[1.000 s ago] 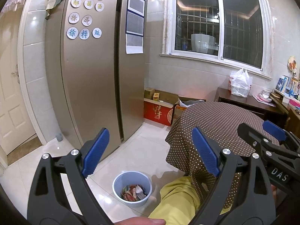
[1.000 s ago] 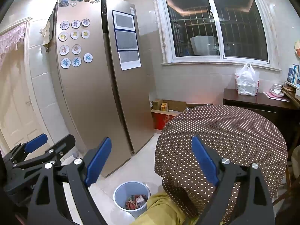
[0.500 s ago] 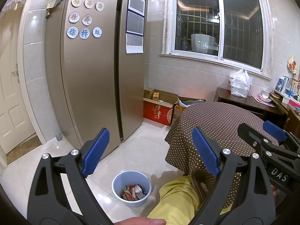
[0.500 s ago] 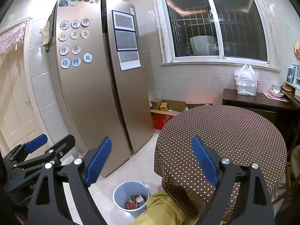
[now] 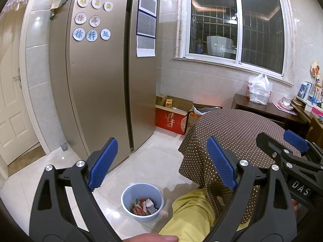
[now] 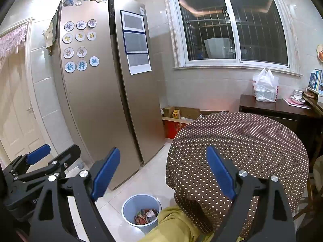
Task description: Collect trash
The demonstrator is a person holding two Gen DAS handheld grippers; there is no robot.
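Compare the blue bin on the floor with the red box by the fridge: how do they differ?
The blue bin is round plastic, standing alone on the tiles beside the table; the red box is rectangular cardboard with printed characters, against the wall. The bin holds crumpled wrappers; the box's contents cannot be made out. Both are open-topped and sit on the floor.

We see a brown tablecloth (image 6: 252, 141) with white dots, a pale blue bin (image 5: 141, 193), a bronze-grey fridge (image 5: 105, 80) with blue and yellow round magnets (image 5: 91, 35), a red box (image 5: 170, 120), and yellow trousers (image 5: 191, 211).
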